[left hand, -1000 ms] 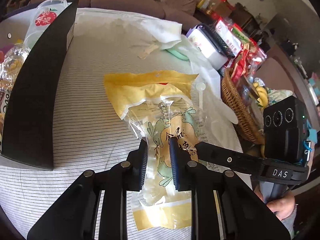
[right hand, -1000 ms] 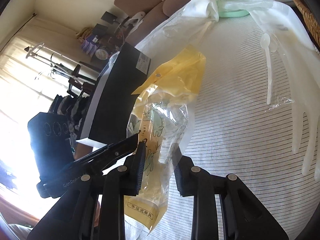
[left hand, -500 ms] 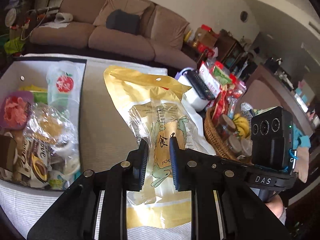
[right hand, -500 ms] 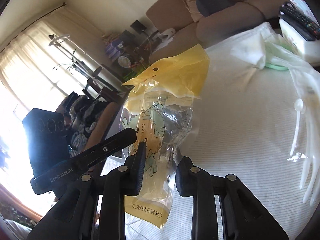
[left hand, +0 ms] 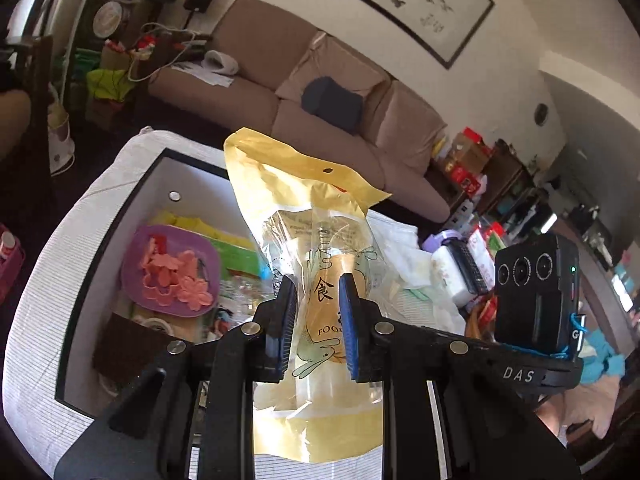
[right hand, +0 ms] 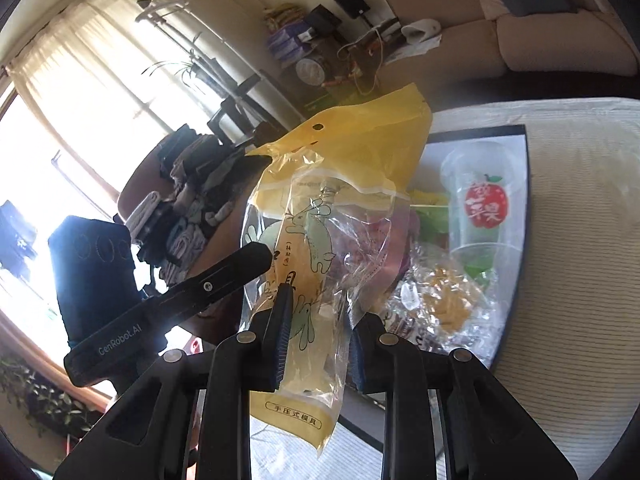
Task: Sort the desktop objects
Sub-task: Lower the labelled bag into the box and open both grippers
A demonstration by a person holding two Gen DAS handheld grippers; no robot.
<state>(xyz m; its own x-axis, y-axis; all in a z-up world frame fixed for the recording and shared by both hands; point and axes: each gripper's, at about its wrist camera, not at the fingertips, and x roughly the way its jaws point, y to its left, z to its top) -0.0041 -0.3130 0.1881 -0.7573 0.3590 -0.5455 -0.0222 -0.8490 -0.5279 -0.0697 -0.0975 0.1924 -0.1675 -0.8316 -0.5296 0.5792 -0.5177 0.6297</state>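
A yellow and clear plastic bag [left hand: 320,264] with rabbit drawings hangs upright in the air, held from two sides. My left gripper [left hand: 316,320] is shut on its lower middle. My right gripper [right hand: 316,316] is shut on the same bag [right hand: 332,200]. The bag is above the near edge of a black-rimmed white storage box [left hand: 188,176]. The box holds a purple plate with pink flower cutters [left hand: 170,270], a clear cup with a red apple print [right hand: 480,204] and a crinkled snack packet [right hand: 444,300].
The box sits on a striped white tablecloth [right hand: 580,280]. To the right in the left wrist view are a white container with a remote [left hand: 456,268], a wicker basket of snacks [left hand: 480,316] and crumpled white plastic [left hand: 404,256]. A brown sofa [left hand: 320,92] stands behind.
Both grippers have lifted the bag off the table and carried it left, over the open box. The box's inside has come into view.
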